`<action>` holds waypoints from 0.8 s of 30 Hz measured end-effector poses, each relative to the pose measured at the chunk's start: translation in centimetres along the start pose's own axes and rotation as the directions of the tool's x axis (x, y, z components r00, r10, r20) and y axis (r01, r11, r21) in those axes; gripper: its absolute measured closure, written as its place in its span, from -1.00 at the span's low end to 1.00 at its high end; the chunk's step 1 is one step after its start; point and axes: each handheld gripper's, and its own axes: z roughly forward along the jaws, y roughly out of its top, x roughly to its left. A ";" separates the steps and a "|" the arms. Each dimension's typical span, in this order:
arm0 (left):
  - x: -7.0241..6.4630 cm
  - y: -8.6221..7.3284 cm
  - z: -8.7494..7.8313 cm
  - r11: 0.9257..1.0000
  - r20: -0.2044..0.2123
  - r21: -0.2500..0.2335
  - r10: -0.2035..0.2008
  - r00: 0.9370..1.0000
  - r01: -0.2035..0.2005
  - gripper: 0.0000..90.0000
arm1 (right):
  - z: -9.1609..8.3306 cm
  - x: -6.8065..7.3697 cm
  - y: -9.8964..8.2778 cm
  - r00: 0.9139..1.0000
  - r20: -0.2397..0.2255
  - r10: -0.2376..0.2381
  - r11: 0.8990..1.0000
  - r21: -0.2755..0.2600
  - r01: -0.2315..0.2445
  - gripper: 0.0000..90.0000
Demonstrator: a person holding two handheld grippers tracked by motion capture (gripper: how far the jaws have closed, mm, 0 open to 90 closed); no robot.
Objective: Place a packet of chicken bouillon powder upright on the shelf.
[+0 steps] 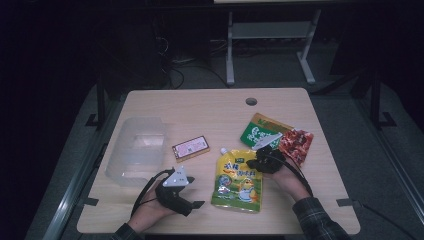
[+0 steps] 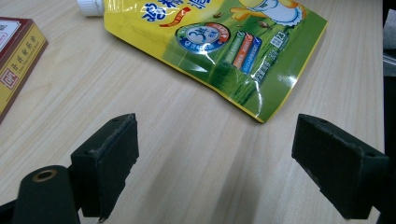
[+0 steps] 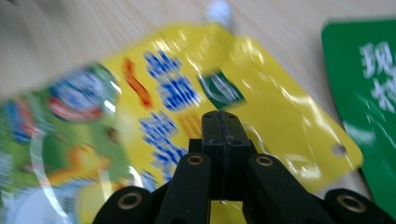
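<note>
A clear plastic bin (image 1: 137, 150) is seen at the left of the high view, with nothing visible inside it. The yellow spouted pouch (image 1: 238, 181) lies flat at lower centre on the table (image 1: 210, 107). The right gripper (image 1: 259, 159) is pressed shut over the pouch's upper right edge, nothing visibly held. The left gripper (image 1: 186, 196) is spread wide, holding nothing, at lower left.

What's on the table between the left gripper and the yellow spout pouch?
Nothing. In the left gripper view, bare wooden table runs from the left gripper, its jaws wide apart, up to the yellow spout pouch. The high view agrees.
</note>
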 end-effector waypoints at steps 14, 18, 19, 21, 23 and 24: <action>0.0 0.0 0.0 1.000 0.001 0.002 0.000 1.000 0.000 -0.69 | -0.2 1.2 -1.7 0.999 -0.025 -0.020 0.998 0.060 0.021 1.00; 0.0 0.0 0.0 1.000 0.001 -0.003 -0.003 1.000 0.003 -0.69 | -0.4 2.5 -2.0 0.998 -0.035 -0.049 0.996 0.070 0.051 1.00; 0.0 0.0 0.0 1.000 0.001 -0.003 -0.004 1.000 0.004 -0.69 | -0.5 2.9 -2.1 0.997 -0.032 -0.067 0.995 0.067 0.069 1.00; 0.0 0.0 0.0 1.000 0.000 -0.001 -0.002 1.000 0.002 -0.69 | -0.6 3.6 -2.4 0.997 -0.050 -0.066 0.996 0.065 0.069 1.00; 0.0 0.0 0.0 1.000 -0.008 0.007 0.004 1.000 -0.004 -0.69 | -0.6 4.2 -2.6 0.995 -0.075 -0.068 0.996 0.061 0.072 1.00; 0.0 0.0 0.0 1.000 -0.008 0.005 -0.008 1.000 0.008 -0.69 | -0.7 4.5 -2.7 0.994 -0.086 -0.066 0.996 0.057 0.071 1.00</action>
